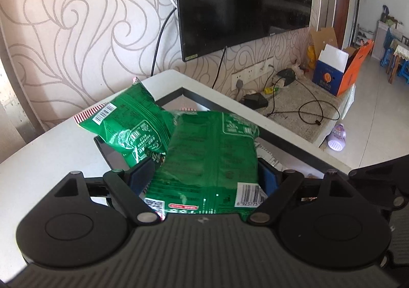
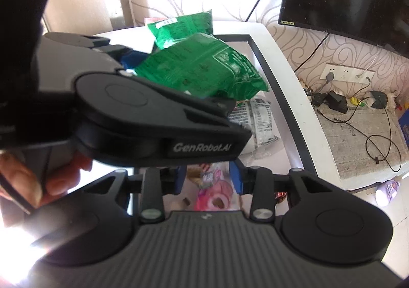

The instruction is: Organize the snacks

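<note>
At twelve o'clock from the left gripper (image 1: 203, 175), jaws spread wide, the big green snack bag (image 1: 209, 155) sits between its pads, leaning on another green bag (image 1: 130, 119); grip unclear. It could slide off. Right gripper (image 2: 208, 178) hangs part-open over a pink packet (image 2: 217, 191).

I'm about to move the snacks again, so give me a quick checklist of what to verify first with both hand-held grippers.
1. Large green bag between left hand-held gripper's pads: ok.
2. Pads actually pressing that bag: cannot tell.
3. Smaller green bag lies just beside it: ok.
4. Right hand-held gripper open: ok.
5. Pink packet below its gap, not gripped: ok.
</note>
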